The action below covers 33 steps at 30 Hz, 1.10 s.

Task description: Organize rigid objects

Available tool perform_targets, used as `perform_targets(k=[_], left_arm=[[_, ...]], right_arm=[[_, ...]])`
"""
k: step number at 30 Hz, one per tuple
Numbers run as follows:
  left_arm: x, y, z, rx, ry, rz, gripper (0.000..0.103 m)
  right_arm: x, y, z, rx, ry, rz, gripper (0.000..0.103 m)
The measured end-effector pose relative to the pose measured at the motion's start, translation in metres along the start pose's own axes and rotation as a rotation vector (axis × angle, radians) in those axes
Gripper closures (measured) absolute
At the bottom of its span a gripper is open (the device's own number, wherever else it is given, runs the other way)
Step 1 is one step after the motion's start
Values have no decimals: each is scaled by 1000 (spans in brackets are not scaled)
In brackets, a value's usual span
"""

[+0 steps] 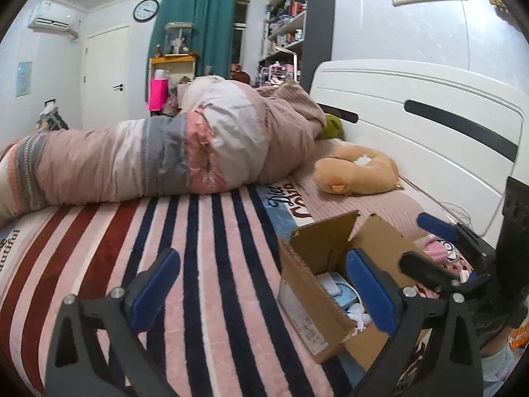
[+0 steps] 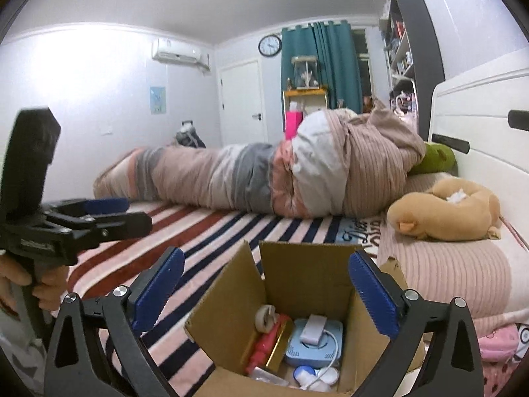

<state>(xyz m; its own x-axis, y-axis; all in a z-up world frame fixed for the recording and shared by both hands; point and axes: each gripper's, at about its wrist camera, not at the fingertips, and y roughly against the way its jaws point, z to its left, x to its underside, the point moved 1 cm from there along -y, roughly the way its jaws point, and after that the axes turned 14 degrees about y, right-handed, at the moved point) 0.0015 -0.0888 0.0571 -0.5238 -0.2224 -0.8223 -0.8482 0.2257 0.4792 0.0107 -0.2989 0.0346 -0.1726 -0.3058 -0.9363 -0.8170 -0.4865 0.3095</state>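
Left gripper (image 1: 264,289): fingers spread, empty, left of the cardboard box (image 1: 314,301).
Right gripper (image 2: 267,289): spread, empty, above box.

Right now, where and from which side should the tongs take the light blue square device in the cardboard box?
Grip the light blue square plastic device across its two flat side edges, coming straight down through the open brown cardboard box. It lies flat, and the box walls block any sideways approach.
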Motion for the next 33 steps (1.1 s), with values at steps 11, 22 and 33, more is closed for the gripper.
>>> perform_targets(k=[11, 22, 33], left_arm=[[2, 3, 15, -34, 27, -16, 3], [2, 5, 17, -48, 17, -24, 3], [4, 9, 22, -88, 18, -28, 3]], right_arm=[[3, -5, 5, -8, 9, 13, 3], [4, -5, 7, -10, 7, 17, 3], [6, -6, 7, -11, 7, 19, 3]])
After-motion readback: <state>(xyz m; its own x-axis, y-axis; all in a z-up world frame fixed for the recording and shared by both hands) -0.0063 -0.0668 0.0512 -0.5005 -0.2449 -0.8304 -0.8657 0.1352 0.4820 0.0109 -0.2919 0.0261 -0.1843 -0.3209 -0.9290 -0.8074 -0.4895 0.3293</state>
